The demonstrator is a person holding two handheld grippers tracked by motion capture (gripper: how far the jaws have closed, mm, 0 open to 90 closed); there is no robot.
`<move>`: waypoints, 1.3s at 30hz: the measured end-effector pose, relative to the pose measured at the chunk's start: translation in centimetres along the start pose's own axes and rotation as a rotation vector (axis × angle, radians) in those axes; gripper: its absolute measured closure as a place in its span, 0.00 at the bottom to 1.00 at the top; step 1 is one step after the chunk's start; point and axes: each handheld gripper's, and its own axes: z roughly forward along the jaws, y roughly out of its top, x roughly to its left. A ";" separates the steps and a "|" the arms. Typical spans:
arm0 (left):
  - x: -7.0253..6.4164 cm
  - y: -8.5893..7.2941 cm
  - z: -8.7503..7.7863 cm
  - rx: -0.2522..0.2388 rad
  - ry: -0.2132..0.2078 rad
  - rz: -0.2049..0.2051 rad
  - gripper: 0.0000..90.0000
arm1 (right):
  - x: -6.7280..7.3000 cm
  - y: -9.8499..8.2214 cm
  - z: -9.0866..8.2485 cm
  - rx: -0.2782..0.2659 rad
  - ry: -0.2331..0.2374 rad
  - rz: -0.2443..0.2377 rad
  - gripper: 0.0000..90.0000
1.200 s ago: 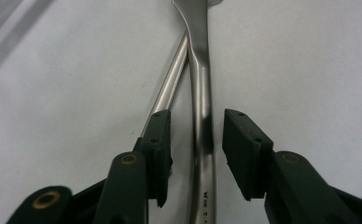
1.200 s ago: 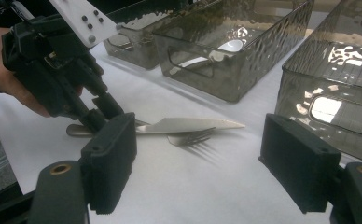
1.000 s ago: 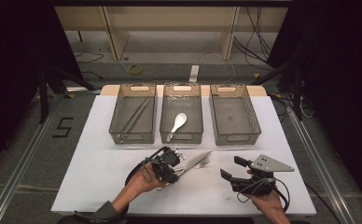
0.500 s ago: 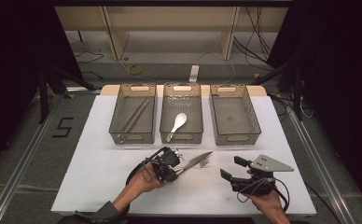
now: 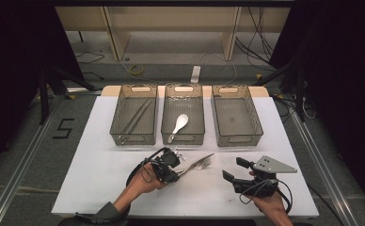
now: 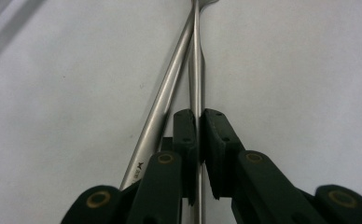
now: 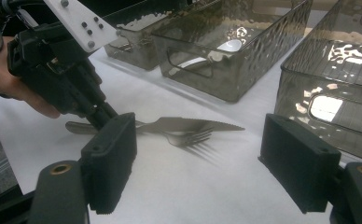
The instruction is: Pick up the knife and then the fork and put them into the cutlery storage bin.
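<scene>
The left tool point(image 5: 175, 162) has just been closing and now pinches the fork point(image 6: 197, 70) by its handle, a knife point(image 6: 163, 107) lying beside it on the table point(image 5: 96, 174). Lifting it toward a basket point(image 5: 232, 120) likely comes next. The right tool point(image 5: 234, 170) hangs open, holding nothing, right of the fork's tines.

From my remote station I see a white table cover point(image 5: 100, 188) under three smoky grey, see-through bins point(image 5: 134, 120) with a dimpled pattern. A white spoon point(image 5: 179, 123) lies in the middle bin. The fork point(image 5: 200, 164) and knife point(image 7: 188, 124) are bare silver steel. Both grippers, left point(image 5: 171, 165) and right point(image 5: 232, 169), are black; the right carries a pale grey plate point(image 5: 273, 165). The floor's "5" point(image 5: 64, 128) is black.
</scene>
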 end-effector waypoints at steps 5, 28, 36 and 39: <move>0.1 -0.1 0.0 -0.013 -0.005 0.001 0.93 | 0.0 0.0 0.0 -0.001 0.001 -0.001 0.31; -2.3 1.0 -2.4 -0.030 -0.084 0.110 0.92 | 3.4 1.5 3.2 0.109 0.158 -0.286 0.32; -2.9 1.3 -2.6 -0.008 -0.141 0.135 0.92 | 4.8 1.6 5.3 0.192 0.203 -0.385 0.33; -3.2 1.4 -2.7 0.002 -0.150 0.144 0.92 | 5.1 1.5 5.8 0.216 0.201 -0.420 0.34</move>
